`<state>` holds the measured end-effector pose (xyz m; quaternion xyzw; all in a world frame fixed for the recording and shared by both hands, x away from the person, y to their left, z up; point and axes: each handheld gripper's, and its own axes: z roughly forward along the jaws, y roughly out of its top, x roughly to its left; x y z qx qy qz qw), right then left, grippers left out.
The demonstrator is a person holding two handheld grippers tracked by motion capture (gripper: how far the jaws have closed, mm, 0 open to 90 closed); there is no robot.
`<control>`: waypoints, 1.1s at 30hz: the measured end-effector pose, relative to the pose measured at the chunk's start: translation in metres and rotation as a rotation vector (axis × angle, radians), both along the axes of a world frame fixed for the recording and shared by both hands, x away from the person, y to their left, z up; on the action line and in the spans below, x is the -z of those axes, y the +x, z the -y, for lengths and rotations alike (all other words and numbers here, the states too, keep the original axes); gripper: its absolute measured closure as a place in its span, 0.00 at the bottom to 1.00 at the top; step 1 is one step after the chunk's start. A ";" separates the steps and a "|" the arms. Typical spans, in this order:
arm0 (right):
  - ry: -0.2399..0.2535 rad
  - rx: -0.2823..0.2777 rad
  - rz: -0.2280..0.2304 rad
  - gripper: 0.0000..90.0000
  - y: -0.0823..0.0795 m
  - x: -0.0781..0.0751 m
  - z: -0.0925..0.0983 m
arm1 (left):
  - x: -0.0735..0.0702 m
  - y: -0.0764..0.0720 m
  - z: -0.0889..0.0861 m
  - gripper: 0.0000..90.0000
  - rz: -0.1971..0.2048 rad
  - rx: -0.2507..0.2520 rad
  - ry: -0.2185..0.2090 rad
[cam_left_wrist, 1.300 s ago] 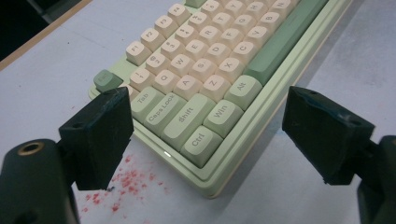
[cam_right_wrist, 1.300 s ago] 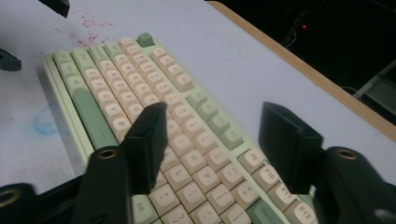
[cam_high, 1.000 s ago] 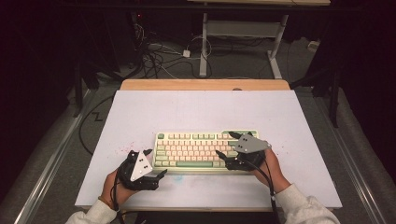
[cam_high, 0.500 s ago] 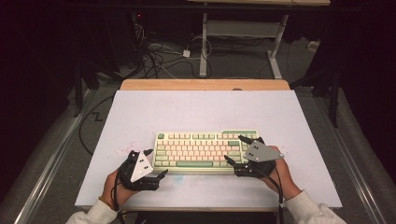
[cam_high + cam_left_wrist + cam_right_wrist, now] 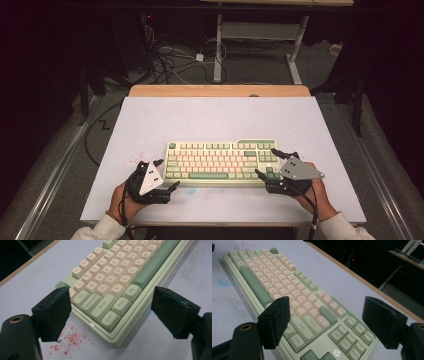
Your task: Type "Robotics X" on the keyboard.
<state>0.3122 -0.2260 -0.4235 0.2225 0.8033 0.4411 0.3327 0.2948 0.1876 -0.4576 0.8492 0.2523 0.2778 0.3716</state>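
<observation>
Well, the desk (image 5: 220,120) is a broad pale sheet, and the keyboard (image 5: 220,161) lies flat near its front edge, squarely between the two grippers. The left gripper (image 5: 161,176) sits just beside the keyboard's near-left corner, fingers spread wide with nothing between them; looking along them, the Ctrl (image 5: 109,319) corner sits in the gap, slightly beyond the tips. The right gripper (image 5: 269,163) is likewise released and holds nothing. Its fingers straddle the near-right corner, one over the key rows, the other out past the end of the case, with the arrow and navigation keys between them.

My guess is a two-handed lift or shift is coming. The risk I see is the grips: each set of fingers is aimed at a corner rather than a straight edge, so closing there could pinch keycaps instead of the case, pop one loose, or let the keyboard pivot and slide. Uneven lifting would tilt it. Red specks (image 5: 72,340) dot the desk under the left fingers.
</observation>
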 end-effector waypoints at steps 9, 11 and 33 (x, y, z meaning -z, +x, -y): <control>-0.010 0.020 0.009 0.26 -0.006 0.005 0.013 | -0.001 0.001 -0.001 0.19 -0.003 -0.004 -0.003; -0.014 0.022 0.006 0.26 -0.007 0.006 0.015 | -0.001 0.001 -0.001 0.19 -0.005 -0.004 0.002; -0.029 0.032 -0.023 0.26 -0.015 0.017 0.024 | -0.009 0.006 -0.002 0.62 -0.064 0.029 -0.028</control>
